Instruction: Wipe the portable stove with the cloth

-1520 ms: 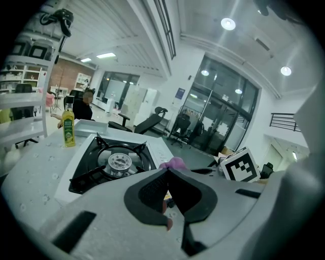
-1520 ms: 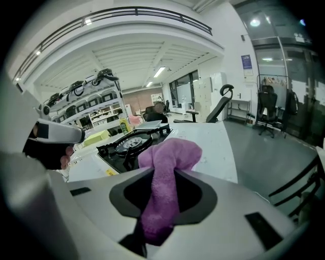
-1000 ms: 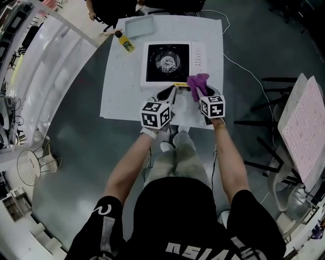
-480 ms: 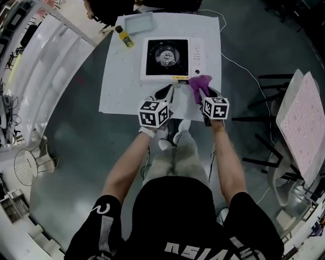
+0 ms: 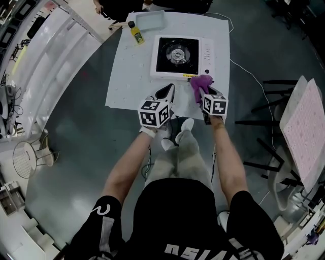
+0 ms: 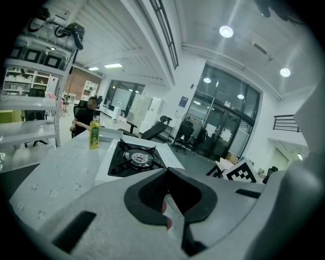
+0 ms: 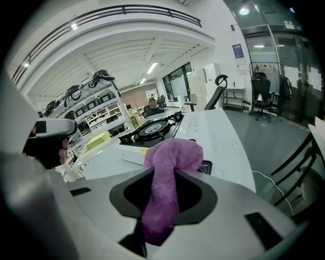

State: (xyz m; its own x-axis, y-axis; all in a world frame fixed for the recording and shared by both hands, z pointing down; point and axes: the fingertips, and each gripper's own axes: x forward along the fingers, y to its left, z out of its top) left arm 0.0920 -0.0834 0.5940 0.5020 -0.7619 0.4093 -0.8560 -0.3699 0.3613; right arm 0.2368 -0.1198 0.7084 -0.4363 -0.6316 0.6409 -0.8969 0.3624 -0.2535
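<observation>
person (image 5: 119, 7) at the counter's (image 5: 127, 76) far end cropped by the head view's top edge; yellow bottle's (image 5: 135, 33) label too small to read; cloth's (image 7: 167, 172) tail lost inside the right tool (image 5: 205, 94).

The setting is an open-plan lab or research workspace inside an office-type building. A high white ceiling (image 6: 152, 45) with recessed round lights (image 6: 226, 31) and a railed upper gallery (image 7: 132, 12) is seen above a smooth grey floor (image 5: 76, 167). Glass-walled rooms (image 6: 228, 117) are ranged along the far side, and office chairs (image 6: 190, 134) are parked before them. Metal shelving racks (image 7: 99, 109) are stocked with boxes and gear. A white-covered desk (image 5: 124, 76) is set alone in the middle of the open floor, and a portable stove (image 5: 177, 53) is laid out on it, well apart from any kitchen fittings.
</observation>
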